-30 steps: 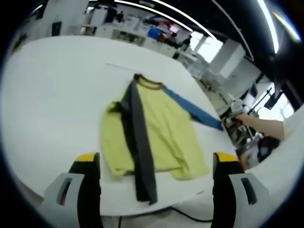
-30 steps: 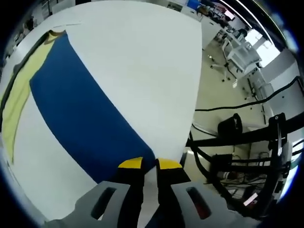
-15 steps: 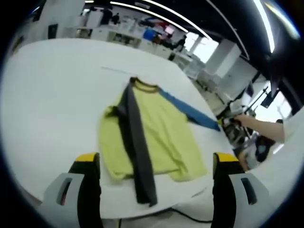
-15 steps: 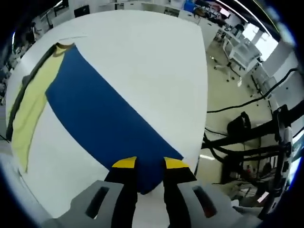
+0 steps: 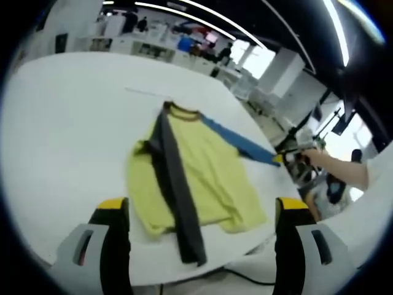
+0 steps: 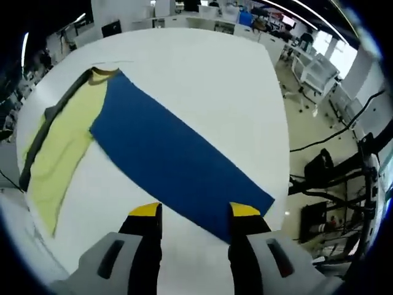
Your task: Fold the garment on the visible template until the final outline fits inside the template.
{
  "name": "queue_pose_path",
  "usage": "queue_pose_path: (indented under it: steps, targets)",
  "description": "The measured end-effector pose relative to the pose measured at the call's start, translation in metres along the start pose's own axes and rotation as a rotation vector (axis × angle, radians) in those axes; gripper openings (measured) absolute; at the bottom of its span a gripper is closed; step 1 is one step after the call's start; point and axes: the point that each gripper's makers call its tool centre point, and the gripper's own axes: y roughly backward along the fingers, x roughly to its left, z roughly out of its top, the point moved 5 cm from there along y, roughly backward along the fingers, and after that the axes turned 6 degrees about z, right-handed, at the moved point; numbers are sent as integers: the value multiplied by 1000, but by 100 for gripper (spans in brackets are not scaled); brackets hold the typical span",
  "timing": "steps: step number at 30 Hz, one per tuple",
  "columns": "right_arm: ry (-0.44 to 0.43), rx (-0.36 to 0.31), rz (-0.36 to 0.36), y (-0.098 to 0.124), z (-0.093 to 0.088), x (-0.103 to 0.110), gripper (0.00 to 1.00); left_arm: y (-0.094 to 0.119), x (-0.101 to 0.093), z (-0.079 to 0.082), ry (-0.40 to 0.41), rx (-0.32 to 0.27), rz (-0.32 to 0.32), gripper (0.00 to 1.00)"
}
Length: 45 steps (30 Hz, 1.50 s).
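A yellow shirt (image 5: 209,166) lies flat on the white table (image 5: 61,123). Its grey sleeve (image 5: 175,190) is folded across the body toward the hem. The blue sleeve (image 5: 236,140) stretches out to the right, where a person's arm holds my right gripper (image 5: 287,158) at the cuff. My left gripper (image 5: 202,206) hovers open, well back from the hem, with nothing between its jaws. In the right gripper view the blue sleeve (image 6: 172,153) lies flat on the table, and my right gripper (image 6: 196,210) stands open, its jaws on either side of the cuff end.
A faint thin line (image 5: 147,91) marks the table beyond the collar. The table edge (image 6: 284,166) runs close to the cuff. Past it are floor cables (image 6: 331,132), a dark stand (image 6: 319,169) and office desks. A sleeve-clad arm (image 5: 334,169) reaches in from the right.
My right gripper's jaws have spread from shut on the blue cuff to open and drawn back. The sleeve now lies flat on the table. The left gripper stays open.
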Motion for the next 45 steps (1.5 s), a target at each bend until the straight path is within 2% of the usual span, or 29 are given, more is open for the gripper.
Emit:
queue_pose_path:
  steps: [7, 13, 19, 27, 37, 45]
  targets:
    - [-30, -83, 17, 18, 5, 31, 51, -1, 4, 10, -5, -17, -22, 95]
    - [-41, -99, 40, 17, 2, 52, 53, -3, 9, 17, 8, -35, -42, 95]
    - [-39, -122, 72, 15, 7, 67, 57, 0, 13, 22, 12, -52, -46, 95]
    - [-60, -181, 109, 20, 15, 89, 61, 1, 17, 22, 13, -58, -45, 95]
    - [-72, -233, 163, 35, 15, 129, 69, 5, 17, 18, 2, -47, -50, 95]
    - [-65, -255, 194, 45, 11, 149, 73, 6, 16, 14, -14, -27, -56, 96]
